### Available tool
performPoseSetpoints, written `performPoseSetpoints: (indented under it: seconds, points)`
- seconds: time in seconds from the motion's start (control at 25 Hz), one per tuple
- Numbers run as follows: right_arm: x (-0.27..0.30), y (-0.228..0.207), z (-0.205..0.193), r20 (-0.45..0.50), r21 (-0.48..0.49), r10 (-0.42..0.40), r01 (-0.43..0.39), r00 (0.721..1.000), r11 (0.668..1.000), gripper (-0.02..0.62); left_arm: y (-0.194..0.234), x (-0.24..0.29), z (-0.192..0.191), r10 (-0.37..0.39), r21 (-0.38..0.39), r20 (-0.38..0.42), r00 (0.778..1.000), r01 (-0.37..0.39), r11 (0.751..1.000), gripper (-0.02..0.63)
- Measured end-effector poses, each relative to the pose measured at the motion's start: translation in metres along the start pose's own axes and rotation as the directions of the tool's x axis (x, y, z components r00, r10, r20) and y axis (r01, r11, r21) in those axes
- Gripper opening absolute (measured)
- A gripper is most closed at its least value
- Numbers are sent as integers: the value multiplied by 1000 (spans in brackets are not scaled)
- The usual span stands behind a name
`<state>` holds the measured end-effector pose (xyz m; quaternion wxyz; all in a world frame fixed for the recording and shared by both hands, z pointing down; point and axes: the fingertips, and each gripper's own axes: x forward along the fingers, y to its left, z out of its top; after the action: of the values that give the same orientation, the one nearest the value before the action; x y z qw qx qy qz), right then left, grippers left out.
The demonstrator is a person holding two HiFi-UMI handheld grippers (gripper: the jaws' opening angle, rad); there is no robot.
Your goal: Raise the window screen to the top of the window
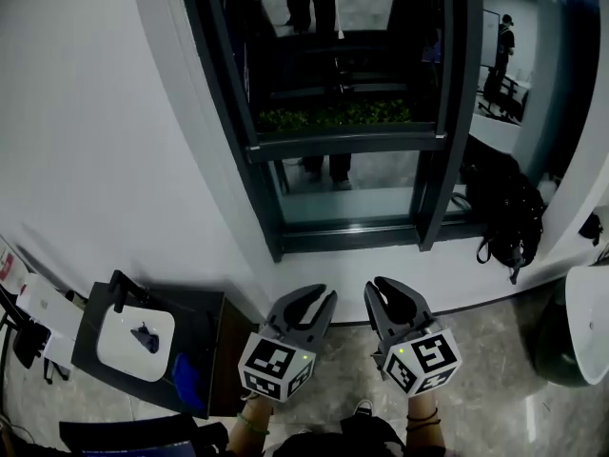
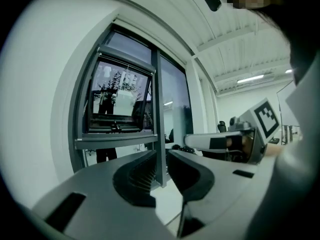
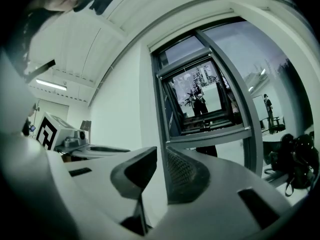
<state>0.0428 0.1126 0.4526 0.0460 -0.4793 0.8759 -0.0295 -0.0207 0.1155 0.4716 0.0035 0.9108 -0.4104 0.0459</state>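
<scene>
On the far wall, the window screen [image 1: 328, 65] hangs in the dark-framed window [image 1: 271, 208], its bottom rail [image 1: 347, 143] low down, above the clear lower pane. Near the person, apart from the window, the left gripper [image 1: 322, 295] and right gripper [image 1: 374, 287] sit side by side. Each has its jaws parted by only a narrow gap, and neither holds anything.

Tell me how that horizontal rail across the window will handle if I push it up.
The horizontal rail looks like a stiff dark bar spanning the window frame, so it would probably rise as one piece without flexing. Since the frame holds it at both ends, an off-centre push may tilt and jam it. Its smooth face could be slippery.
</scene>
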Motion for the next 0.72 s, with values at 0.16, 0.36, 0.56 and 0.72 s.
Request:
performPoseSetpoints:
  seconds: [0.16,0.36,0.56,0.72]
  points:
    - [3,46,-21,-10,31,-35,35,999,999,58,12,-48,-17,-16,-39,-1,1000,16,999,66]
    - [0,100,-51,-36,109,-64,67,997,992,58,22,-101,-42,-50,-33,-31,998,49,998,66]
    - [-9,143,-69,-75,89,-109,116,991,989,58,27,-140,-62,-99,-98,-35,994,95,991,66]
    - [-21,167,-75,-105,47,-131,137,986,990,58,21,-161,-72,-127,-121,-34,991,123,985,66]
